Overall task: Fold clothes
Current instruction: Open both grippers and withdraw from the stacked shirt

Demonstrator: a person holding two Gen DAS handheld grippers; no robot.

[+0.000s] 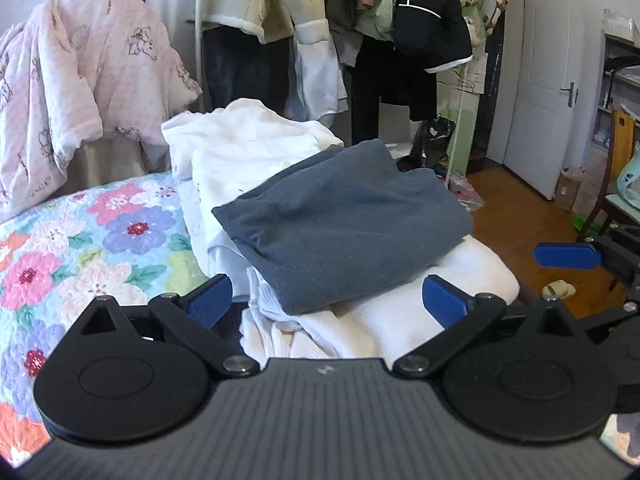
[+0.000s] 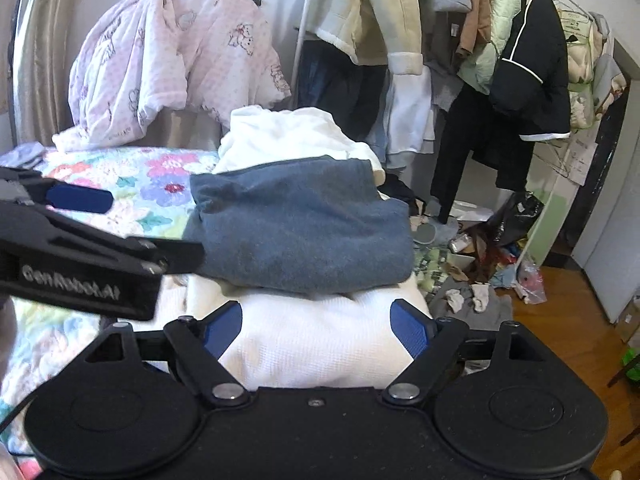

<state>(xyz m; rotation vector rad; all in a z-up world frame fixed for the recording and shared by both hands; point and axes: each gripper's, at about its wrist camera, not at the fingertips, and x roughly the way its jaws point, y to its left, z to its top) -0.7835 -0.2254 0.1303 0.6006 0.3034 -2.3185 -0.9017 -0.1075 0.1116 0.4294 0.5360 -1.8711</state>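
At frame centre, a folded grey-blue garment [image 1: 344, 224] lay atop white clothes [image 1: 420, 312]. The left gripper [image 1: 326, 300] and right gripper [image 2: 316, 330] both gaped wide, holding nothing.

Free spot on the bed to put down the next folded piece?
Free: the floral quilt left of the white clothes pile, up to the pink padded garment at the back. Crowded: the pile itself, topped by the folded grey garment; floor by the clothes rack is littered.

"GenRobot.AI" stands in white on the left gripper [image 2: 80, 200] body.
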